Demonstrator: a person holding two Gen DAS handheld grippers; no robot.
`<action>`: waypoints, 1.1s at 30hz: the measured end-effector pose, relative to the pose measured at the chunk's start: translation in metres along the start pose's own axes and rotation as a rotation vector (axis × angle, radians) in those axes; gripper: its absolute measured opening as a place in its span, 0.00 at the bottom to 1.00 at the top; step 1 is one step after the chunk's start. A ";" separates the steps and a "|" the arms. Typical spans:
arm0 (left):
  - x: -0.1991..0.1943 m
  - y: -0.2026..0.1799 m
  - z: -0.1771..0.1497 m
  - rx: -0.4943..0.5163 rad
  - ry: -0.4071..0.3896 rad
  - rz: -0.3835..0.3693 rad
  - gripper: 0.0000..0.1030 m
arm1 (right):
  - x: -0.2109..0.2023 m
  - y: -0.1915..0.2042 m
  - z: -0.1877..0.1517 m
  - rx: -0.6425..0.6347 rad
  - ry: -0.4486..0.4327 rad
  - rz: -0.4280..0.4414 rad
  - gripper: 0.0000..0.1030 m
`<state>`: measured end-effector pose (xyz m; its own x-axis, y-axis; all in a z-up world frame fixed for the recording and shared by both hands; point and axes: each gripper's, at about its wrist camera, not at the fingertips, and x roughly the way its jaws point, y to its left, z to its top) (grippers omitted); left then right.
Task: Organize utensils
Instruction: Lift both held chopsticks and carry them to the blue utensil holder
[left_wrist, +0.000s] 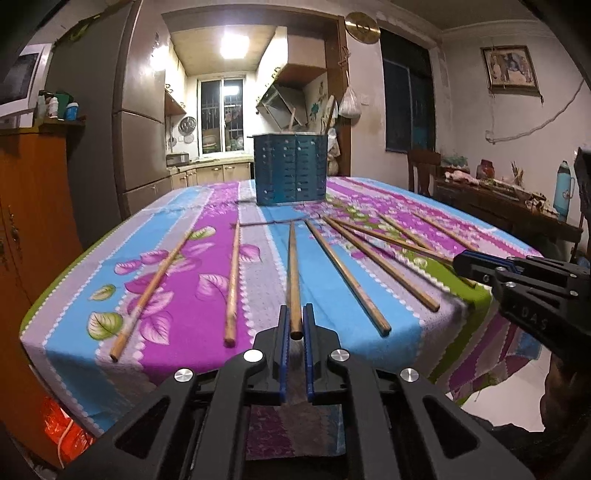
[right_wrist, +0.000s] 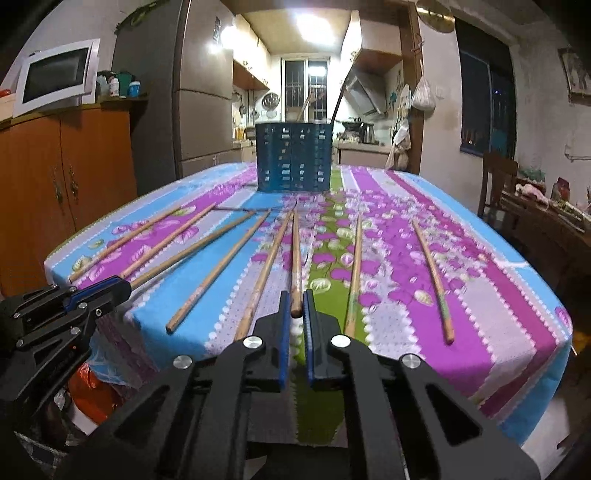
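On the bench (left_wrist: 173, 206), under its striped floral cloth, your chopsticks lie fanned out in a loose row, their thick ends toward you along the near edge. Your left gripper (left_wrist: 294, 325) has its jaws drawn in tight on the butt end of the middle chopstick (left_wrist: 293, 273), which rests along the cloth. Your right gripper (right_wrist: 294, 306) is likewise closed on the near end of a chopstick over the green stripe (right_wrist: 296, 254), with another stick lying just beside it on the left. Each tool shows at the edge of the other's view. Well beyond the row, near the far side, stands the blue perforated holder (right_wrist: 293, 157), upright, with a couple of utensils already poking out of it.
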<state>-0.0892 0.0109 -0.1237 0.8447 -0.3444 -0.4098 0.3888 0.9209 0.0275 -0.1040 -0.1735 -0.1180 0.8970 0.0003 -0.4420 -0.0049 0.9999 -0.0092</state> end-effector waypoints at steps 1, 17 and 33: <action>-0.002 0.001 0.002 0.002 -0.009 0.003 0.08 | -0.002 0.000 0.003 -0.002 -0.013 -0.002 0.05; -0.026 0.025 0.089 -0.006 -0.161 -0.008 0.08 | -0.029 -0.014 0.080 -0.084 -0.220 0.018 0.05; -0.012 0.043 0.189 -0.024 -0.172 0.000 0.08 | -0.016 -0.045 0.164 -0.096 -0.286 0.106 0.05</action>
<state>-0.0130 0.0201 0.0550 0.8960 -0.3687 -0.2474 0.3815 0.9243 0.0044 -0.0459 -0.2169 0.0365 0.9770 0.1214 -0.1753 -0.1349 0.9886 -0.0671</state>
